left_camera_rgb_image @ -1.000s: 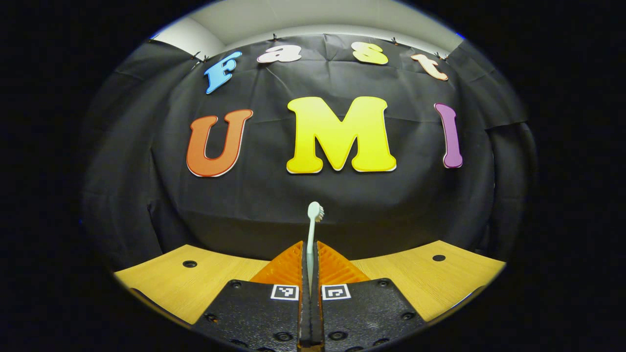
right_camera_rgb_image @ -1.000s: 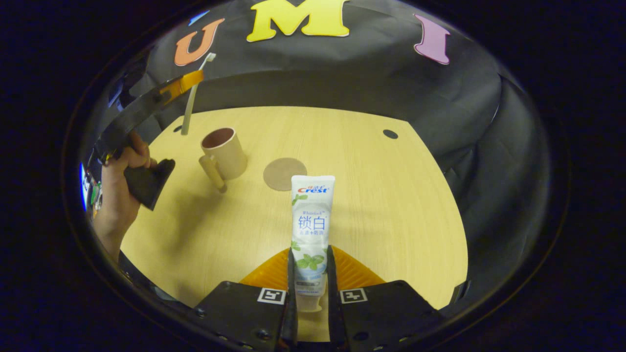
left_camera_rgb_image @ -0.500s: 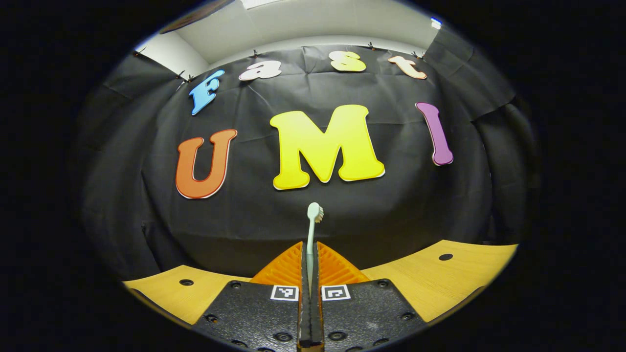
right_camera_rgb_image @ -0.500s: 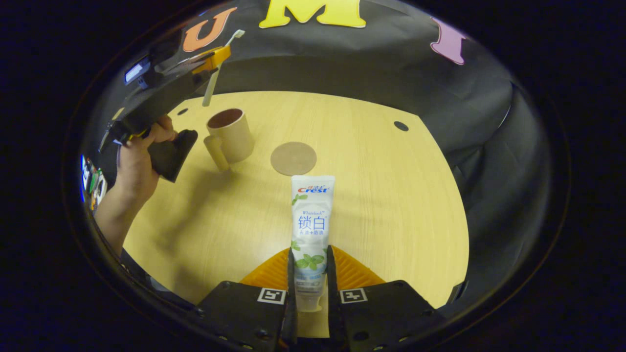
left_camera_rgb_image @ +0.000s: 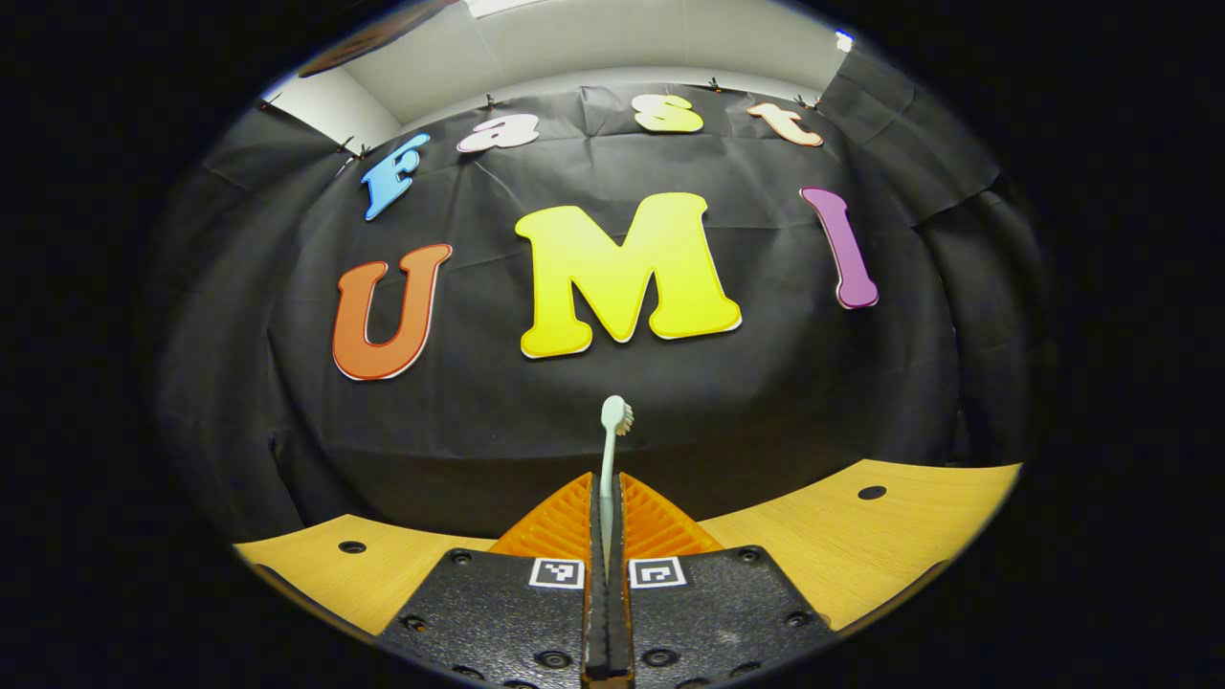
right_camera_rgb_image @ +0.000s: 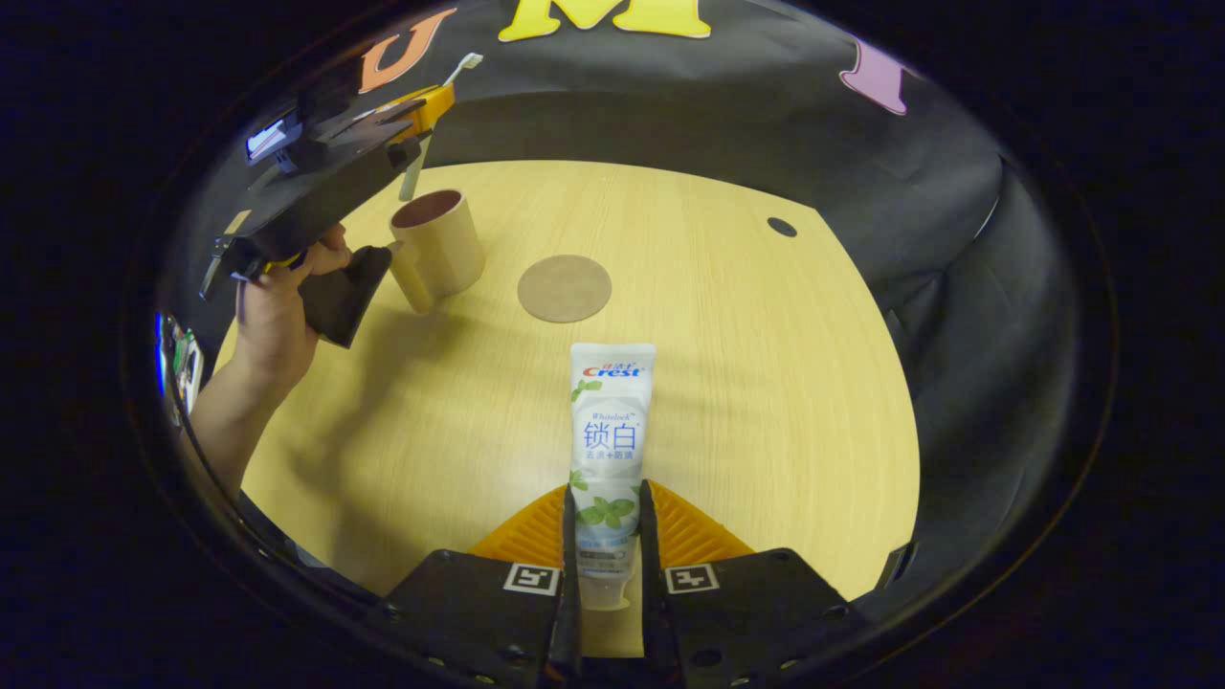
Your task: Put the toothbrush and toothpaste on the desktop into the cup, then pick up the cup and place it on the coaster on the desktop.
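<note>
I logged the left hand-held gripper (left_camera_rgb_image: pixel 609 498) clamped on the toothbrush (left_camera_rgb_image: pixel 612 431), both fingers pressed to its handle, head up and bristles turned right, held above the bench (left_camera_rgb_image: pixel 842 555); in the right gripper view that same hand-held gripper sat above and just left of the cup (right_camera_rgb_image: pixel 435 241), a hand (right_camera_rgb_image: pixel 278 306) gripping its handle; I could not tell whether the brush's lower end was over the cup's mouth; the cup stood upright on the bench, its handle towards the camera; the coaster (right_camera_rgb_image: pixel 564 288) lay flat just right of the cup, apart from it; the right hand-held gripper (right_camera_rgb_image: pixel 605 522) was closed on the toothpaste (right_camera_rgb_image: pixel 611 431), near side of the cup, tube pointing towards the coaster.
</note>
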Motion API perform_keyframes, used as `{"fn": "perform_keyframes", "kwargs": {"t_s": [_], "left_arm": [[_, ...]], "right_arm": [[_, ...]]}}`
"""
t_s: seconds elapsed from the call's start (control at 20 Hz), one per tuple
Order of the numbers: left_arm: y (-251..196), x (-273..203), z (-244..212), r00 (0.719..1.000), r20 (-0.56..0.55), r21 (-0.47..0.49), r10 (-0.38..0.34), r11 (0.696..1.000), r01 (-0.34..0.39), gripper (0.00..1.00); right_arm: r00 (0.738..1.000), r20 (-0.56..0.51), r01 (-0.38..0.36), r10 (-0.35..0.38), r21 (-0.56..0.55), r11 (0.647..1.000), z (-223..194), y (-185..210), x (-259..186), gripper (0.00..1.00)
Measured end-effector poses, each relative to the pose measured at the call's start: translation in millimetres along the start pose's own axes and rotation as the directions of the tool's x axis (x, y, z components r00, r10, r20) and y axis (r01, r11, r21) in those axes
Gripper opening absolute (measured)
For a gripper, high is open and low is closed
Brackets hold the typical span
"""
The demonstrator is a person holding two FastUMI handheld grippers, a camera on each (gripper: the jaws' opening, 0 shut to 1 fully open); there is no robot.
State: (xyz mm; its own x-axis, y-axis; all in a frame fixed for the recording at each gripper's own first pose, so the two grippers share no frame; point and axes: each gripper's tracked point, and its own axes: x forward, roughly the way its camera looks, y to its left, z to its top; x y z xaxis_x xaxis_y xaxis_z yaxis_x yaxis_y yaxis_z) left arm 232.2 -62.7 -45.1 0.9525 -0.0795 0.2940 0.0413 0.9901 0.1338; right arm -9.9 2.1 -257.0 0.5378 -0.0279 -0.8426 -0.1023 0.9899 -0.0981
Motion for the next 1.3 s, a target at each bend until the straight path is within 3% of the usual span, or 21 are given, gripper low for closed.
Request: {"fn": "perform_keyframes", "kwargs": {"t_s": [1.05,1.15,1.3], "left_arm": [[3.0,-10.6,-10.4,0.998,-0.055,-0.02,-0.008,1.0,0.007,0.13],[5.5,-14.6,-8.6,0.998,-0.063,-0.029,-0.004,1.0,0.003,0.2],[7.1,-22.0,-7.0,0.996,-0.085,-0.05,-0.016,0.999,0.012,0.44]], "right_arm": [[1.0,0.02,-0.019,0.019,0.036,0.999,3.4,2.5,-2.2,0.25],[0.998,0.049,-0.031,0.029,0.041,0.999,3.6,3.6,-1.9,0.25],[0.995,0.085,-0.05,0.047,0.033,0.998,-1.9,3.0,4.9,0.25]]}}
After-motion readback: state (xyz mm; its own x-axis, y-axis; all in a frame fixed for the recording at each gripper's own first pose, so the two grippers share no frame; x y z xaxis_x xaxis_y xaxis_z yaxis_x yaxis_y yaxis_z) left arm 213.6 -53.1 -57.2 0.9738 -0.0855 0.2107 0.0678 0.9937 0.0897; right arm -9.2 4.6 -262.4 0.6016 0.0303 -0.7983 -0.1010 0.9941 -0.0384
